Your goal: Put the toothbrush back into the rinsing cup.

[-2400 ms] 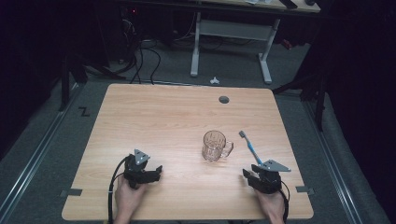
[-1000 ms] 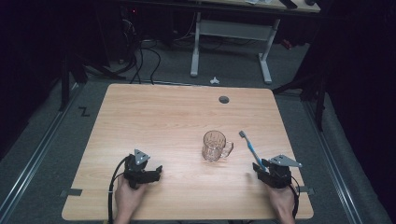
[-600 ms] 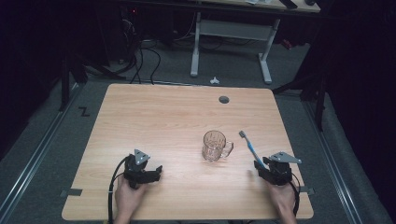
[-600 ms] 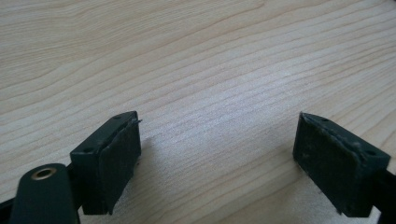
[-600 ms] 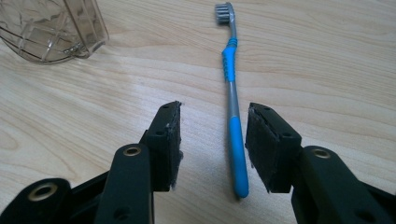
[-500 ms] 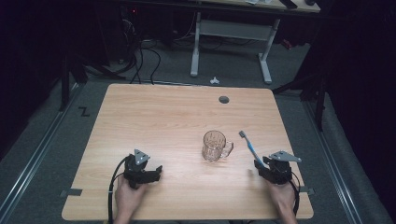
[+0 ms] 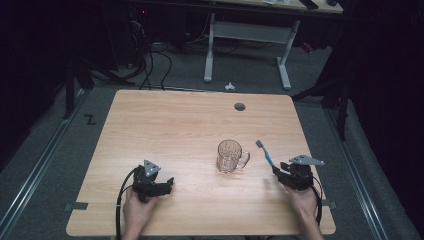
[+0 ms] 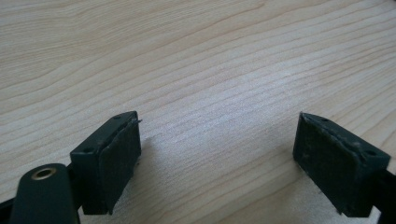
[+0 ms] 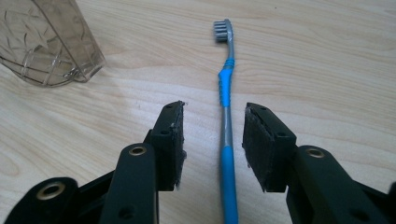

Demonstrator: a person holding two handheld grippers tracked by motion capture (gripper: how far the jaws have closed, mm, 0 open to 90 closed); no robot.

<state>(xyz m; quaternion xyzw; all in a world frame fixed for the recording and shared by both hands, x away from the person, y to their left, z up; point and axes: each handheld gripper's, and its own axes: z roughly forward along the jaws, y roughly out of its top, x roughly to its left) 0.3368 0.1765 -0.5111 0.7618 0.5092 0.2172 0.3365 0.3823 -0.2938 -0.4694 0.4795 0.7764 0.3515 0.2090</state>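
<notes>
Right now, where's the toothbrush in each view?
High view: toothbrush lies right of centre, between the glass mug and the right claw, head pointing away from the person.
Right gripper view: toothbrush runs up the middle, handle between the open jaws, untouched.
Left gripper view: not in it, just bare table.
Shared landmark: glass mug, left of the brush.

Each hand-held gripper, left (image 7: 161, 187) and right (image 7: 278, 173), is black, topped by a grey three-cornered plate and trailing a black cable; the jaws carry worn dark pads, small screw holes and brass-ringed pivots
</notes>
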